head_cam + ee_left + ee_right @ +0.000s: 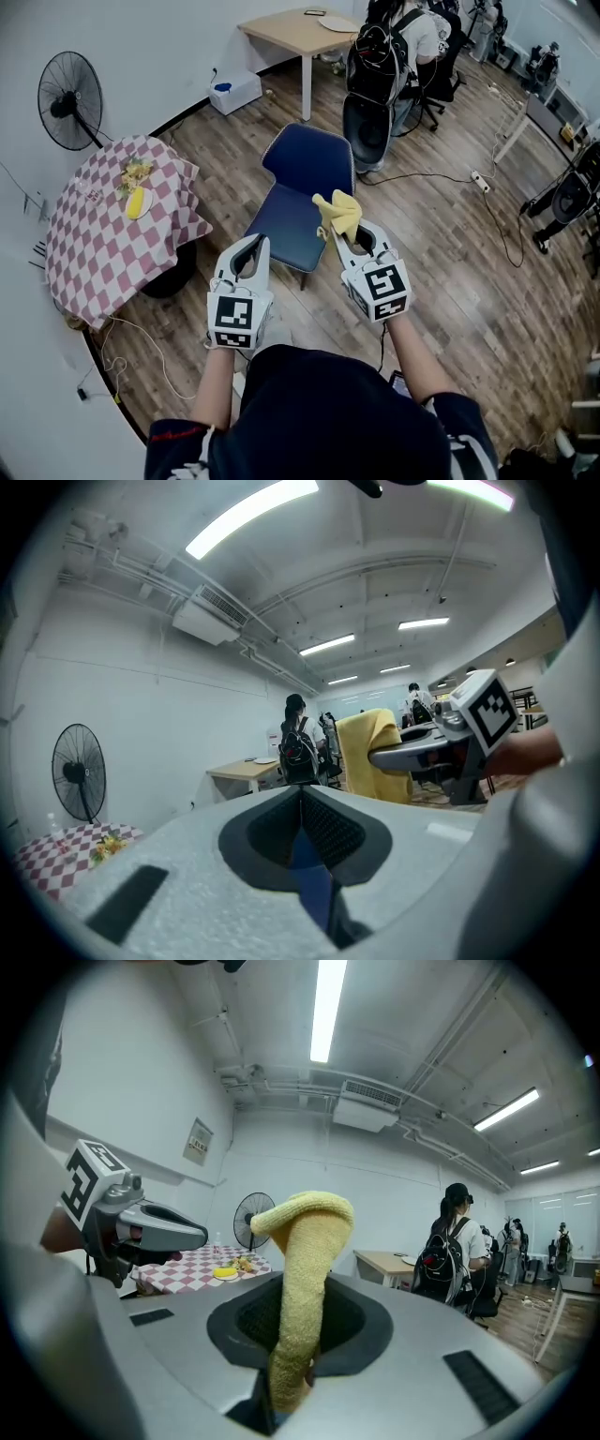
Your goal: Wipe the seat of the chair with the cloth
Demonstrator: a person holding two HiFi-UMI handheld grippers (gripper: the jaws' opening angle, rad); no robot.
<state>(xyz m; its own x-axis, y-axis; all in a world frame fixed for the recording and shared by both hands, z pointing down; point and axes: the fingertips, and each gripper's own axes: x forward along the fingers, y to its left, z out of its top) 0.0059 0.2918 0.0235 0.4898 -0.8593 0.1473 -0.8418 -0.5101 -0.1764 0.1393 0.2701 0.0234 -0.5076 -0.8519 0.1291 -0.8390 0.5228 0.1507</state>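
Right gripper view: cloth [305, 1232] pinched upright in right claw [298, 1288]; left claw [300, 803] closed.

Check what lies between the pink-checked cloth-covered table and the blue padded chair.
Only bare wooden floor lies between the pink-checked cloth-covered table and the blue padded chair, as the head view shows.

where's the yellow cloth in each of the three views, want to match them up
Head view: yellow cloth just right of centre, pinched in the right tongs.
Left gripper view: right of centre, hanging from the right tongs.
Right gripper view: dead centre, standing up between the jaws.
Shared landmark: the standing fan, upper left in the head view, far left in the left gripper view, just left of the cloth in the right gripper view.
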